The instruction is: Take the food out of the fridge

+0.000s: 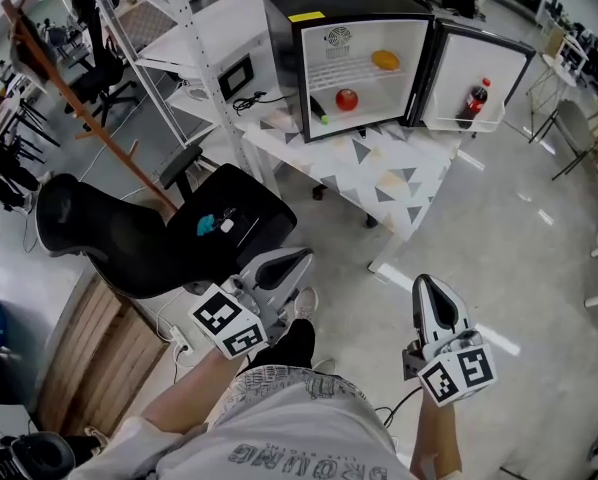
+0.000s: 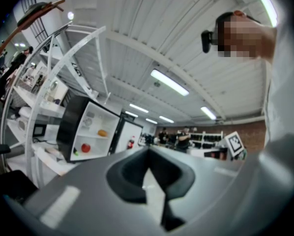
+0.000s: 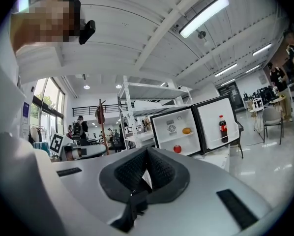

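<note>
Both claws are pressed together and empty: my left gripper (image 1: pixel 301 258) and right gripper (image 1: pixel 429 284) are well short of the fridge (image 1: pixel 279 8), whose door hangs open. Inside, I see an orange fruit (image 1: pixel 386 60) on the shelf and a red fruit (image 1: pixel 347 99) on the floor below. A red-labelled soda bottle (image 1: pixel 475 99) stands in the door rack. The yellow sticker (image 1: pixel 305 16) on top is too small for me to read.

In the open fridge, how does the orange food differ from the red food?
The orange food lies on the upper wire shelf; the red food sits below, on the fridge floor, further left. The orange food looks oval and flatter; the red food looks rounder. Both are small, whole and inside the open fridge.
</note>
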A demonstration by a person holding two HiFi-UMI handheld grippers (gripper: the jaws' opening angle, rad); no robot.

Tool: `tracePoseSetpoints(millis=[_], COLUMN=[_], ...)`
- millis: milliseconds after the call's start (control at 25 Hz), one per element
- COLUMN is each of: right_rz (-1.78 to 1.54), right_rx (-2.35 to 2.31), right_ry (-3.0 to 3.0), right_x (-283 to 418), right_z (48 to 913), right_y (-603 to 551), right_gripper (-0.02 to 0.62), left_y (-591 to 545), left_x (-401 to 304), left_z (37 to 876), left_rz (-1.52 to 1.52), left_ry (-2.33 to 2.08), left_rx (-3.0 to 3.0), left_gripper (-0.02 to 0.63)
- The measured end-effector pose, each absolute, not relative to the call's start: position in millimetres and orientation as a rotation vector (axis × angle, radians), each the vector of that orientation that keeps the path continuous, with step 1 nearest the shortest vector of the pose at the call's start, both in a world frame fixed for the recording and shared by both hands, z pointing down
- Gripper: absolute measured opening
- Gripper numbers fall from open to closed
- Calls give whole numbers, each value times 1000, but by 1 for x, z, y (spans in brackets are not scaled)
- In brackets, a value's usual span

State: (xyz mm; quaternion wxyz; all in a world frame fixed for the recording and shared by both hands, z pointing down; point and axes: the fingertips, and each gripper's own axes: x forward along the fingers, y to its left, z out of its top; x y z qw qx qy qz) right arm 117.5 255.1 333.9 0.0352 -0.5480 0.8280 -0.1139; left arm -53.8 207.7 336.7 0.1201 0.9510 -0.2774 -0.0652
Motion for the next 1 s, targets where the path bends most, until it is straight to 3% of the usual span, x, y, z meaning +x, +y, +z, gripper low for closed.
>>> tracePoseSetpoints(millis=[1000], right_rz=[-403], right_rx=[-1744], right_ry=[2518], right_x=[119], right_z=[347], right_y=[77], right_gripper=[2], left_y=[27], left_x=[-53], left_z=[356], left_rz=[-147], left_ry=[-765], left_rx=[2749], left_gripper=[5])
